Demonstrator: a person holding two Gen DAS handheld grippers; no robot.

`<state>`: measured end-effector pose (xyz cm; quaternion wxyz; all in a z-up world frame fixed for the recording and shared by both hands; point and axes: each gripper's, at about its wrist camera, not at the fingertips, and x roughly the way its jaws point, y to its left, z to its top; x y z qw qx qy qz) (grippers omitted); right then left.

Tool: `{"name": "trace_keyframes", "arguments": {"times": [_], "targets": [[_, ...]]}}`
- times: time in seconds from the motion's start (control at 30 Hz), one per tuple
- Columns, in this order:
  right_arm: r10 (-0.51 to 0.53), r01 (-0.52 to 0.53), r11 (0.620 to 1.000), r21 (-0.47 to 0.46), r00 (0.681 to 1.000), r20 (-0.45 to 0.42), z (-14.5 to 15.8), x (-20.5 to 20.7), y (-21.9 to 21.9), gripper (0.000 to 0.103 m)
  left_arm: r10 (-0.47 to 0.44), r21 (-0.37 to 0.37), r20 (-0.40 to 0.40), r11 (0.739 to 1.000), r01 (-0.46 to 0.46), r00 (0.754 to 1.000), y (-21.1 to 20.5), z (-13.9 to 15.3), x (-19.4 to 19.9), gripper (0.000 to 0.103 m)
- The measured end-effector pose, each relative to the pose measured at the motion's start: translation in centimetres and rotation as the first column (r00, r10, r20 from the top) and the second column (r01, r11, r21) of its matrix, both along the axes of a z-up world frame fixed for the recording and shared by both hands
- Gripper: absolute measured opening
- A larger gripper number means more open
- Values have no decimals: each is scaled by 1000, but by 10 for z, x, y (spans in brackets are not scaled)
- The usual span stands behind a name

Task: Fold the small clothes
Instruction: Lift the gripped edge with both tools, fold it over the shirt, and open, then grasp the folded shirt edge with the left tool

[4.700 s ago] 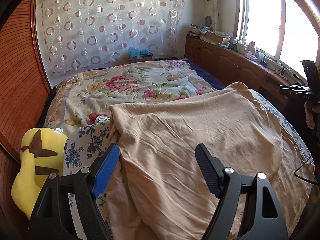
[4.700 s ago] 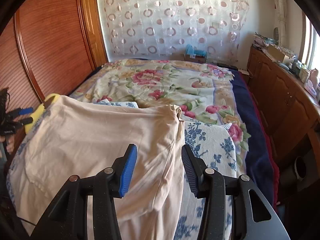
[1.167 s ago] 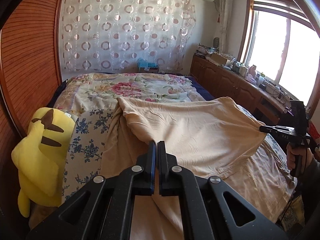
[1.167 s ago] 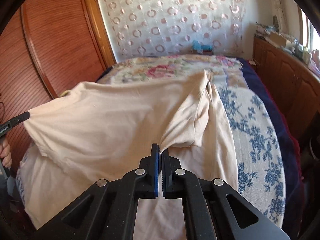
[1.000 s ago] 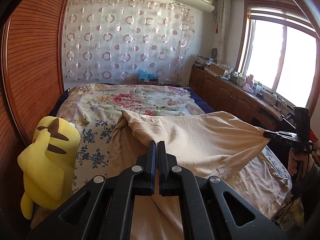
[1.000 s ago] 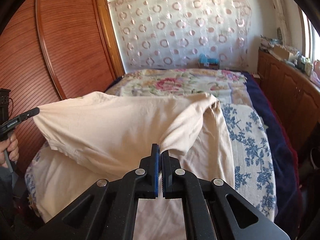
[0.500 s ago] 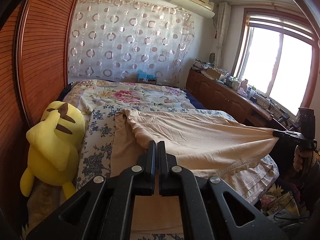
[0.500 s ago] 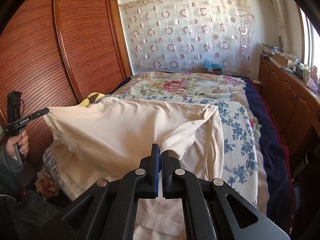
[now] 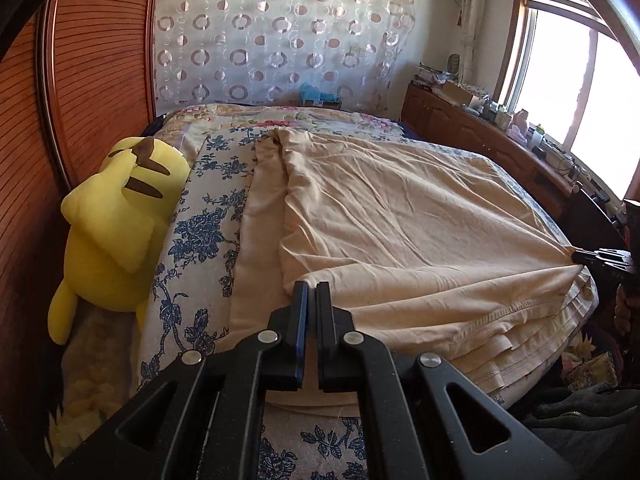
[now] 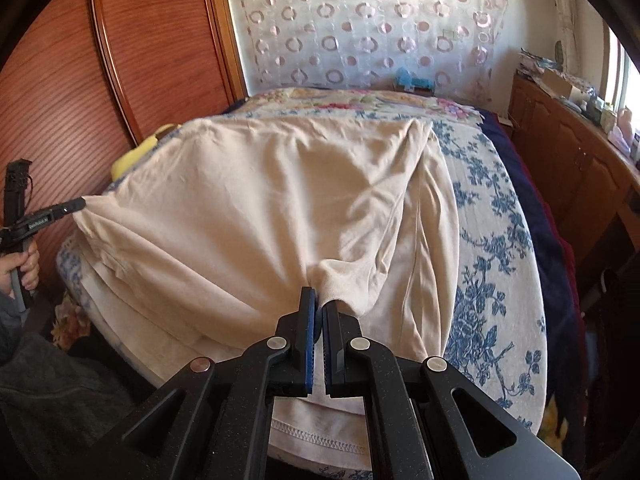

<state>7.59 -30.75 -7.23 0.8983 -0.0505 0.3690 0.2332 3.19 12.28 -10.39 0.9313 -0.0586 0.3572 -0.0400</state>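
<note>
Left wrist view: left gripper (image 9: 311, 288) downtilted, clamped on beige garment (image 9: 420, 216).

Cream-beige garment (image 9: 400, 216), plain, pale stitched hem at near edge. Bed sheet (image 9: 200, 236): white ground, blue floral print. Far quilt (image 10: 360, 102): pastel, pink and red flowers. Navy blanket (image 10: 532, 216) along right side. Plush toy (image 9: 120, 224) at left: bright yellow, brown markings. Curtain (image 9: 280, 32): sheer white, ring pattern. Wardrobe (image 10: 152, 60): reddish-brown, ribbed. Gripper fingers (image 10: 308, 328): black, blue pads.

I am in a home bedroom. A bed (image 9: 192, 240) with floral covers fills it, beside a wooden wardrobe (image 10: 152, 52). A circle-patterned curtain (image 9: 280, 32) hangs behind.
</note>
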Motion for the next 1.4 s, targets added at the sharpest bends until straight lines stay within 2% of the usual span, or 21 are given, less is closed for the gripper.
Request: {"name": "trace_keyframes", "arguments": {"times": [0.07, 0.13, 0.2, 0.27, 0.33, 0.37, 0.43, 0.6, 0.67, 0.73, 1.03, 1.4], "targets": [[5, -5, 1000, 13, 1000, -3, 5, 1, 4, 2, -15, 1, 5, 1000, 15, 1000, -2, 2, -3, 3], [-2, 2, 1000, 20, 1000, 16, 8, -1, 9, 7, -19, 3, 13, 1000, 19, 1000, -4, 5, -8, 3], [-12, 11, 1000, 25, 999, 39, 17, -5, 9, 9, -9, 21, 11, 1000, 9, 1000, -5, 7, -9, 11], [-20, 18, 999, 27, 998, 57, 18, -8, 9, 11, -8, 30, 25, 1000, 7, 1000, -5, 10, -12, 39], [-23, 21, 999, 24, 997, 77, 17, -12, 10, 17, -6, 35, 30, 999, 5, 1000, -5, 13, -12, 51], [-26, 24, 999, 22, 996, 91, 20, -15, 11, 21, -2, 41, 21, 999, 1, 1000, -4, 13, -10, 63], [-34, 32, 999, 16, 992, 120, 25, -23, 12, 26, 7, 46, 30, 999, -8, 1000, -2, 12, -10, 74], [-30, 27, 999, 24, 985, 173, 38, -37, 14, 44, 56, 30, -10, 998, -56, 998, 10, -2, -3, 75], [-24, 19, 999, 29, 984, 178, 38, -39, 14, 56, 72, 29, -31, 997, -71, 997, 13, -8, -1, 75], [-12, 7, 1000, 30, 985, 172, 34, -38, 15, 60, 84, 29, -42, 996, -82, 996, 15, -13, 0, 75], [20, -23, 999, 25, 994, 106, 10, -7, 45, 61, 101, 55, -72, 994, -97, 992, 13, -23, 4, 75], [19, -18, 999, -46, 999, 27, -29, 28, 79, 61, 80, 24, -96, 997, -78, 992, 10, -33, 3, 75]]}}
